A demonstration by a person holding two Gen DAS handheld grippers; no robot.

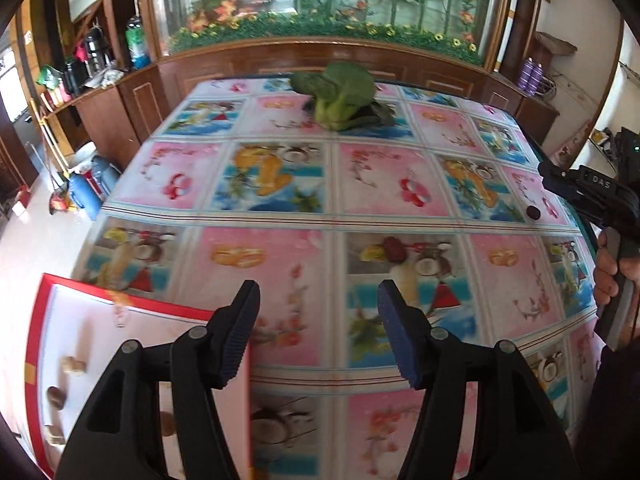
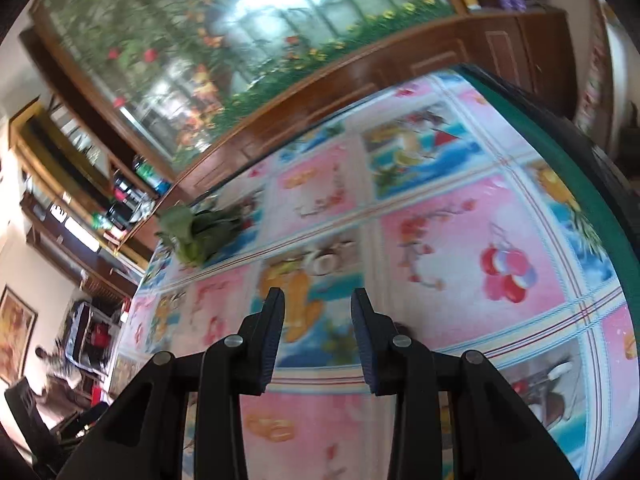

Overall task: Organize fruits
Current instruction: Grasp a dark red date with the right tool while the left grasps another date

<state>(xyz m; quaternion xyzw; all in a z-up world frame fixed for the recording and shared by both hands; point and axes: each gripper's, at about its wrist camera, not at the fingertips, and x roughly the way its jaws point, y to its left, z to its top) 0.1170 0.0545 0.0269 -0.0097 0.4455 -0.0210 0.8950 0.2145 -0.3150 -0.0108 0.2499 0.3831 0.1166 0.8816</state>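
Left wrist view: I count one bok choy (image 1: 340,96) at top centre of the tablecloth (image 1: 280,208), one dark round fruit (image 1: 533,213) at right, and about four small pieces, too blurred to name, in the red-rimmed tray (image 1: 132,304) at lower left. My left gripper (image 1: 318,332) stands half open, empty, over bare cloth.

Right wrist view: one bok choy (image 2: 196,236) at centre left. My right gripper (image 2: 318,340) stands narrowly parted, holding nothing.

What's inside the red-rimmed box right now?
The red-rimmed box holds several small brown pieces on its pale floor. The left gripper covers its near right part.
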